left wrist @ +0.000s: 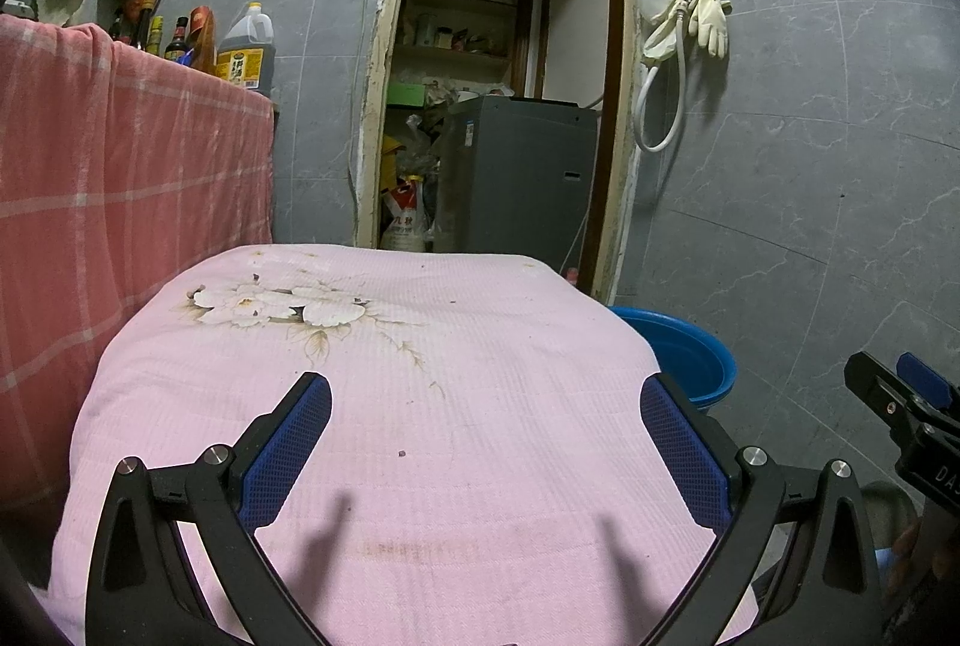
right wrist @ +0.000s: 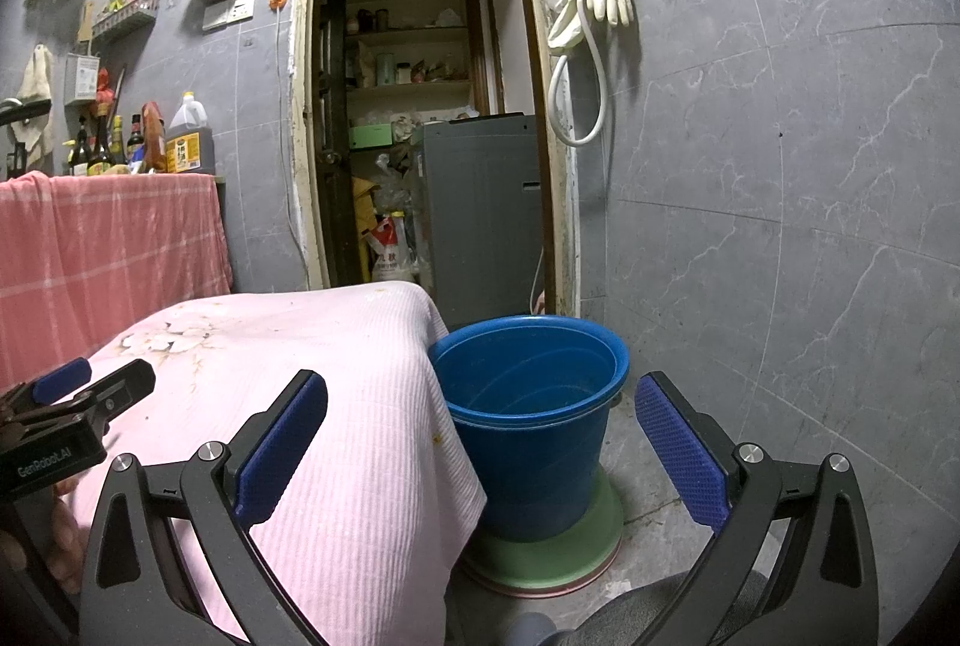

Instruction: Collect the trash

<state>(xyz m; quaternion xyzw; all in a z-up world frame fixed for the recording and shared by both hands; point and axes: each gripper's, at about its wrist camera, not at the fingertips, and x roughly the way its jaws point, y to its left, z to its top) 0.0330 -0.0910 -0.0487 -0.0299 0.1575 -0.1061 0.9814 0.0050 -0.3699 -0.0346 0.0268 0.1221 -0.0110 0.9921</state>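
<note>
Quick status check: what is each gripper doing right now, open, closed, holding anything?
Left gripper: open, empty, above the pink cloth.
Right gripper: open, empty, facing the blue bucket.

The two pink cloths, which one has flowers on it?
The pale pink cloth on the low surface under the left gripper has flowers. The darker salmon cloth, hanging at the left, only has white check lines.

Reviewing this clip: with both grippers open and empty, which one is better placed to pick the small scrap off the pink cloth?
Probably left. The left gripper hangs open directly over the pink cloth, with the small dark scrap between its fingers. The right gripper, also open, faces the blue bucket beside the cloth.
</note>
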